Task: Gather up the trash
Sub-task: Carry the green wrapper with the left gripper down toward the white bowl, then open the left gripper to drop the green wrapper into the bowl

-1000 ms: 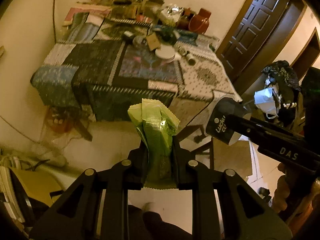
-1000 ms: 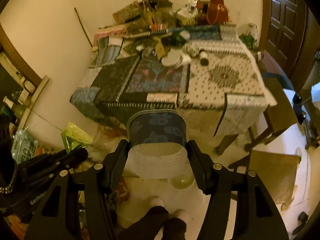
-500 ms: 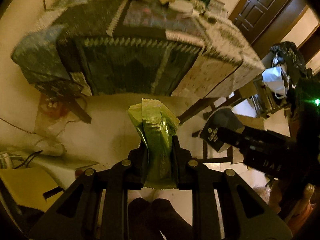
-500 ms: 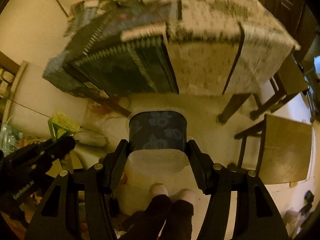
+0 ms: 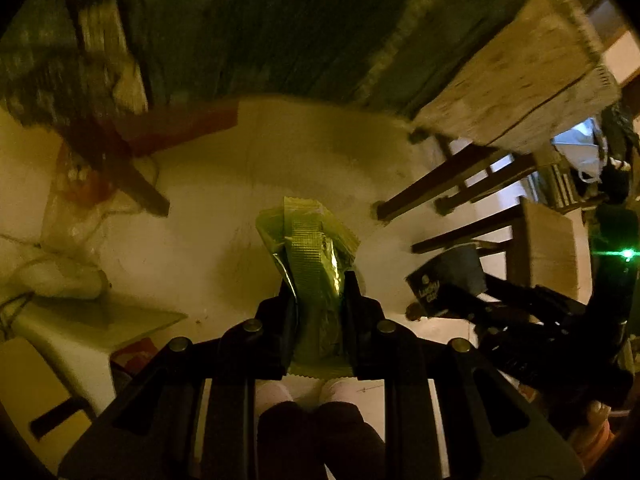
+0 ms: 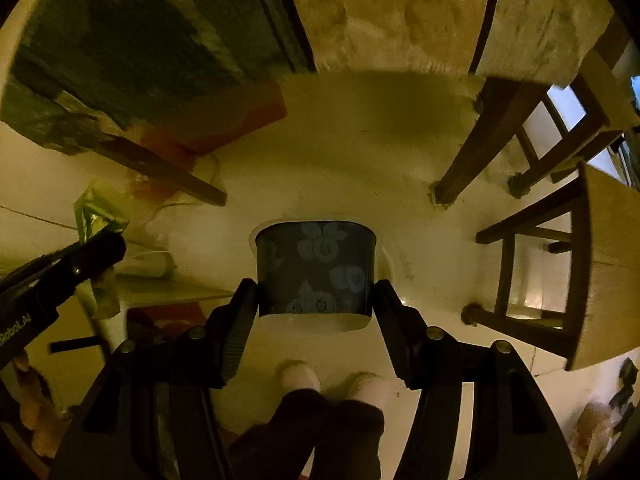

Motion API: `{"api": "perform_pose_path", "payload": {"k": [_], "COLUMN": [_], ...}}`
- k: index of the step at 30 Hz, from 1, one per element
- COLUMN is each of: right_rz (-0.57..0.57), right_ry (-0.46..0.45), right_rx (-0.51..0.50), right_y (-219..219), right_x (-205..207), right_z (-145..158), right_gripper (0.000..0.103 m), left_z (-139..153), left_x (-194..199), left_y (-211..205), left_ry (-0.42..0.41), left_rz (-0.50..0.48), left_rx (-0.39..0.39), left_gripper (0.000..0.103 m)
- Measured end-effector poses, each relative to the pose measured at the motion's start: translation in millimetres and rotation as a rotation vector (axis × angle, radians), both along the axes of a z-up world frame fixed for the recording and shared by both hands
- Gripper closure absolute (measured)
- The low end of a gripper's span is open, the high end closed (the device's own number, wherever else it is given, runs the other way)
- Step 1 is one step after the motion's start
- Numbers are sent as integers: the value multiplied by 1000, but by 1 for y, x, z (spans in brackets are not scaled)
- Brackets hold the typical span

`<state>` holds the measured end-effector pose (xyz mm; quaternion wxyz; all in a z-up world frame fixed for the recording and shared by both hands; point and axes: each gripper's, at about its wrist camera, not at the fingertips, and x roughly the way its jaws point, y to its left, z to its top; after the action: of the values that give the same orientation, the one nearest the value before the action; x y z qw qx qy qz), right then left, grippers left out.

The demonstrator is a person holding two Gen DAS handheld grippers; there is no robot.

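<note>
A crumpled green foil wrapper stands up between the fingers of my left gripper, which is shut on it. A dark blue paper cup with a flower print is clamped by its sides in my right gripper, rim pointing away from the camera. Both grippers point steeply down at the pale floor below the table. In the left wrist view the right gripper with the cup shows at the right. In the right wrist view the left gripper with the wrapper shows at the left.
The table's hanging patterned cloth fills the top, with wooden table legs under it. A wooden chair stands at the right. Clear plastic bags and papers lie on the floor at the left. The person's feet stand just below.
Both grippers have dropped from above the tabletop to below its edge, close to the floor, tilting further down. The wrapper and the cup have stayed in their grips.
</note>
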<state>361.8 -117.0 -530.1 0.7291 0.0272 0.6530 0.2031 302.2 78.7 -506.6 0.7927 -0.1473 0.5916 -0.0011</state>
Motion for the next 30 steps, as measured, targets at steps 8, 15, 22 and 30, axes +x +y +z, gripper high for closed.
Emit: {"api": "perform_pose_path", "payload": {"k": [8, 15, 22, 30], "right_rz": [-9, -35, -67, -130], "right_ry": [107, 92, 72, 71], "right_rx": [59, 19, -29, -24], "right_y": [5, -3, -23, -43], "right_x": [13, 9, 14, 19], "right_z": [-79, -93, -106, -125], "right_gripper": [47, 47, 47, 47], "left_z": [-80, -126, -182, -248], "left_x": [-1, 13, 33, 51], "left_y": [11, -15, -53, -74], "left_ry": [78, 145, 210, 321], "left_rz": [41, -28, -70, -54], "left_rx": [-34, -80, -148, -185], "left_gripper": [82, 81, 78, 63]}}
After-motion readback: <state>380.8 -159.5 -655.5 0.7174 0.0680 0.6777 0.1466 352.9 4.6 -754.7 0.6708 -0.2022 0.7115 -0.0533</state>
